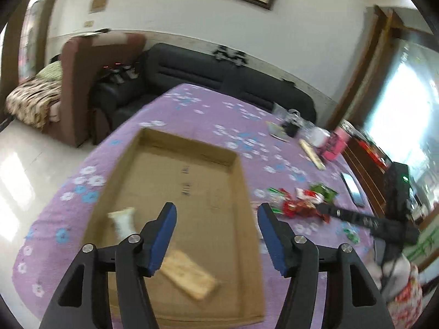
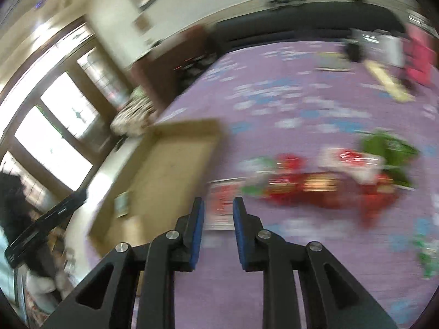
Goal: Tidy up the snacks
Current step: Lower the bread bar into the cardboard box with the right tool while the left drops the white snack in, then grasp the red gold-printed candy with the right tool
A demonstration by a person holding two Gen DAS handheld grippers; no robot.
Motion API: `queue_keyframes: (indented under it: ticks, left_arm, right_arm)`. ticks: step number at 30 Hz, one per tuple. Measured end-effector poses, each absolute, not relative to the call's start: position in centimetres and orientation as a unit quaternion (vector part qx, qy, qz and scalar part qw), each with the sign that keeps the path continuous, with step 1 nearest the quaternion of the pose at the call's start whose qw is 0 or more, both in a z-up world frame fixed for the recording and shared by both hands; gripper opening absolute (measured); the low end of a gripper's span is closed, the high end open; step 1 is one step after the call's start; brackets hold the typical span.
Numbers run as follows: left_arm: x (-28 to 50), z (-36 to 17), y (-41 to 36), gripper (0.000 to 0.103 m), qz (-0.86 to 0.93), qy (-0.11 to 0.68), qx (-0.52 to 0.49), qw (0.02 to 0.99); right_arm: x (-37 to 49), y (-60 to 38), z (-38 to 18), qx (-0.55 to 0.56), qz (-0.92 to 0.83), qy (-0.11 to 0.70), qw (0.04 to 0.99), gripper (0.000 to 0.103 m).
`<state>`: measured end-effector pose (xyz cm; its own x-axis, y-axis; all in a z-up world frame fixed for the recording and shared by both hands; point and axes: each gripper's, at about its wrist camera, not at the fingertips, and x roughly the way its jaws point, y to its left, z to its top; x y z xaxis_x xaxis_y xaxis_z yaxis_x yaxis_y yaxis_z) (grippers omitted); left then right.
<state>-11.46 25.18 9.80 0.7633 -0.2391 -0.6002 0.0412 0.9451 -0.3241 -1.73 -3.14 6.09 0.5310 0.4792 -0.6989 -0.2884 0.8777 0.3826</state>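
Note:
A shallow cardboard tray (image 1: pixel 238 181) lies on the purple flowered tablecloth (image 1: pixel 192 109). Inside it are a white snack packet (image 1: pixel 123 220) and a tan biscuit packet (image 1: pixel 189 274). My left gripper (image 1: pixel 216 208) hovers over the tray, open, with nothing between its blue pads. To the right of the tray lies a loose pile of red and green snack packets (image 1: pixel 301 203). In the blurred right wrist view, my right gripper (image 2: pixel 218 201) is above the cloth near that pile (image 2: pixel 315 183), its jaws a narrow gap apart with nothing gripped. The tray (image 2: pixel 153 164) is to its left.
A phone (image 1: pixel 354 189), a pink box (image 1: pixel 334 145), a white cup (image 1: pixel 319 135) and a long pale packet (image 1: pixel 312 153) sit at the table's far right. A black sofa (image 1: pixel 192 68) stands behind the table. Small green packets (image 1: pixel 351 233) lie near the right edge.

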Motion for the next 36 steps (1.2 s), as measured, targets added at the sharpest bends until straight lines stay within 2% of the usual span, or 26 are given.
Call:
queue_keyframes:
  ticks: [5,9,13,17,19,23,33,34,36]
  left_arm:
    - [-9.8,9.2,20.9,0.066,-0.113,0.358,-0.121,0.919]
    - [-8.8,8.5,18.0,0.066,-0.136,0.377,-0.108,0.91]
    - [-8.3,8.0,16.2,0.066,-0.143,0.391,-0.094,0.905]
    - [-7.9,7.2,14.9,0.066,-0.148,0.405,-0.077,0.899]
    - [-7.5,6.9,14.3,0.066,-0.152,0.411,-0.07,0.896]
    - [-6.8,6.1,12.7,0.066,-0.164,0.42,-0.057,0.891]
    - [-2.5,3.4,10.0,0.066,-0.13,0.471,-0.024,0.872]
    - [-2.0,3.1,9.9,0.066,-0.124,0.477,-0.021,0.87]
    - [-1.1,2.3,9.7,0.066,-0.108,0.489,-0.015,0.866]
  right_arm:
    - [-1.0,-8.9,5.1,0.134,0.181,0.433,0.873,0.022]
    - [0.2,-7.8,4.2,0.091,0.191,0.437,0.874,0.042]
    - [1.7,-5.4,3.3,0.074,0.19,0.445,0.872,0.043]
    - [3.3,-3.2,2.1,0.033,0.171,0.452,0.875,0.052]
    - [3.6,-2.7,1.8,0.02,0.168,0.452,0.876,0.052]
    - [3.5,-2.8,1.9,0.011,0.167,0.456,0.874,0.044]
    - [0.9,-5.2,2.2,0.037,0.186,0.478,0.858,0.039]
    - [0.6,-5.6,2.3,0.04,0.187,0.479,0.857,0.021]
    - [-0.3,-6.6,2.6,0.054,0.194,0.481,0.854,0.018]
